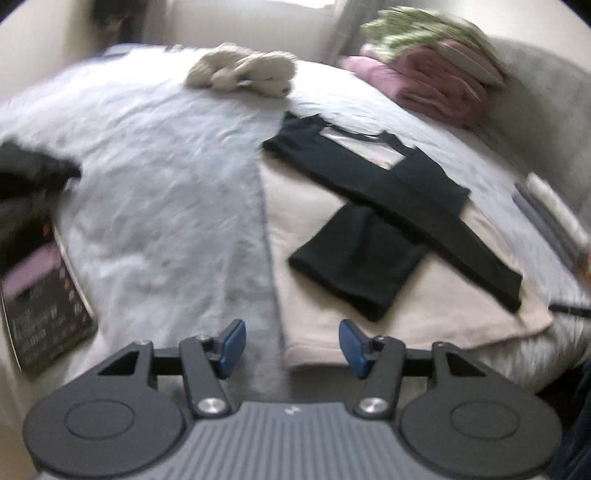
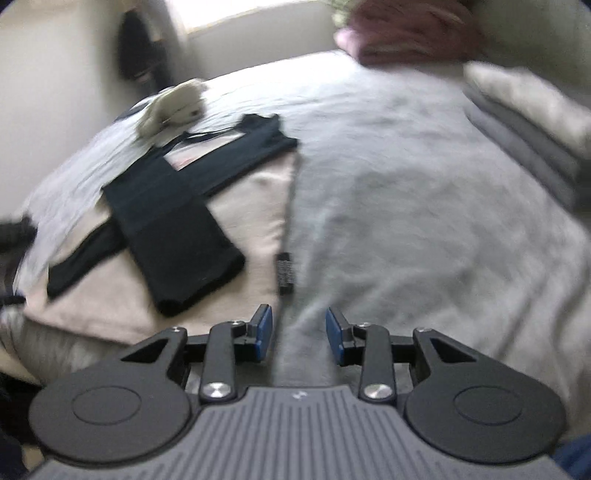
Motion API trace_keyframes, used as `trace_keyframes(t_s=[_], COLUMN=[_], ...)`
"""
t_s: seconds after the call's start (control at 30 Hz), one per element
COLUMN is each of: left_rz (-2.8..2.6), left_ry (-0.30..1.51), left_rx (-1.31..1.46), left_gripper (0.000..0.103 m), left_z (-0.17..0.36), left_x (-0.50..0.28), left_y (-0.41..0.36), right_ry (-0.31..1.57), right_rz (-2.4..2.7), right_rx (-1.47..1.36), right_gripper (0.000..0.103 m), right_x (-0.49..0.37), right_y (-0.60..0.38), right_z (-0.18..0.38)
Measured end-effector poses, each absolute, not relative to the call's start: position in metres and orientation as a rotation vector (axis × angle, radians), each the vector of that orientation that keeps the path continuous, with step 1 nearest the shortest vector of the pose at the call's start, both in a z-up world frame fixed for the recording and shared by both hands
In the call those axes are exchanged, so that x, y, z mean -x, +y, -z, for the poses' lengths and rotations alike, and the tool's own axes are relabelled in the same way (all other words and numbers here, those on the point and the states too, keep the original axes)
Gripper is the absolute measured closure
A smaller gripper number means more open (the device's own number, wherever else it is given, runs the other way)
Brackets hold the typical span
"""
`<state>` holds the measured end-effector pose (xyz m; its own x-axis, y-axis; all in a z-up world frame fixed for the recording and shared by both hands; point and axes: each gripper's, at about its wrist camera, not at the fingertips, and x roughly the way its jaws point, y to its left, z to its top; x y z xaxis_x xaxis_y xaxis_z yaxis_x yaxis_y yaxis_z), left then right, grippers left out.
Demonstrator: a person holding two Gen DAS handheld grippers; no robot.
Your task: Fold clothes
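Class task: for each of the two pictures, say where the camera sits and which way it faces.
Left wrist: on the left gripper, looking forward across the bed; black garment ahead to the right, book at left; its own open blue-padded fingers show.
Right wrist: on the right gripper, also facing across the bed; black garment ahead to the left; own open fingers show.
Shared: black garment, plush toy, beige cloth.

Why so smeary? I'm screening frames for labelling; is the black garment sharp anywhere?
Left wrist view: motion blur throughout, black long-sleeved garment edges soft, fisheye bending the grey bedspread. Right wrist view: blurrier; garment smeared, window overexposed.
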<state>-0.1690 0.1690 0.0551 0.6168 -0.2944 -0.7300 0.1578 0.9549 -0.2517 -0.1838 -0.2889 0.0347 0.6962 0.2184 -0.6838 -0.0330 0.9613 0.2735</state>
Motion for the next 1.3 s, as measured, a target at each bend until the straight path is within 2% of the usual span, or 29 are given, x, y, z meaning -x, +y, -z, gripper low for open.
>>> trace_keyframes(t_s=[0.33,0.37,0.43,0.47,0.5,0.53,0.57,0.83,1.0,1.13,1.3], left_rz=[0.299,0.307,0.31,0.307,0.303,0.298,0.298,0.318,0.333,0.324,0.292], left_ry=[0.896,0.9,0.905,0.905,0.905,0.903,0.895,0.838,0.837,0.868,0.919], left_rx=[0.337,0.344,0.328,0.323,0.322,0.326,0.333,0.343,0.314,0.292,0.261], left_gripper=[0.065,0.068,0.09,0.093,0.096,0.097,0.097,0.098,0.098,0.098,0.098], left_z=[-0.042,-0.04,-0.038,-0.037,-0.036,-0.037,-0.039,-0.09,-0.101,-0.093,-0.076], left_x=[0.16,0.159,0.156,0.155,0.154,0.153,0.154,0.169,0.181,0.192,0.19], left_y=[0.179,0.178,0.173,0.171,0.17,0.17,0.172,0.181,0.173,0.17,0.165], right_ry=[0.863,0.869,0.878,0.881,0.879,0.873,0.857,0.695,0.656,0.669,0.795], right_rz=[-0.228,-0.244,-0.264,-0.263,-0.256,-0.245,-0.242,-0.265,-0.264,-0.247,-0.162], right_rx=[-0.566,-0.597,-0.629,-0.615,-0.588,-0.56,-0.548,-0.528,-0.507,-0.51,-0.502], right_gripper=[0.065,0.065,0.065,0.066,0.072,0.089,0.092,0.093,0.094,0.094,0.093], right_x=[0.185,0.185,0.185,0.185,0.184,0.183,0.184,0.202,0.211,0.219,0.206], right_y=[-0.306,-0.307,-0.306,-0.303,-0.3,-0.297,-0.296,-0.304,-0.306,-0.309,-0.308], right_z=[-0.023,-0.022,-0.019,-0.018,-0.018,-0.018,-0.021,-0.074,-0.102,-0.101,-0.067])
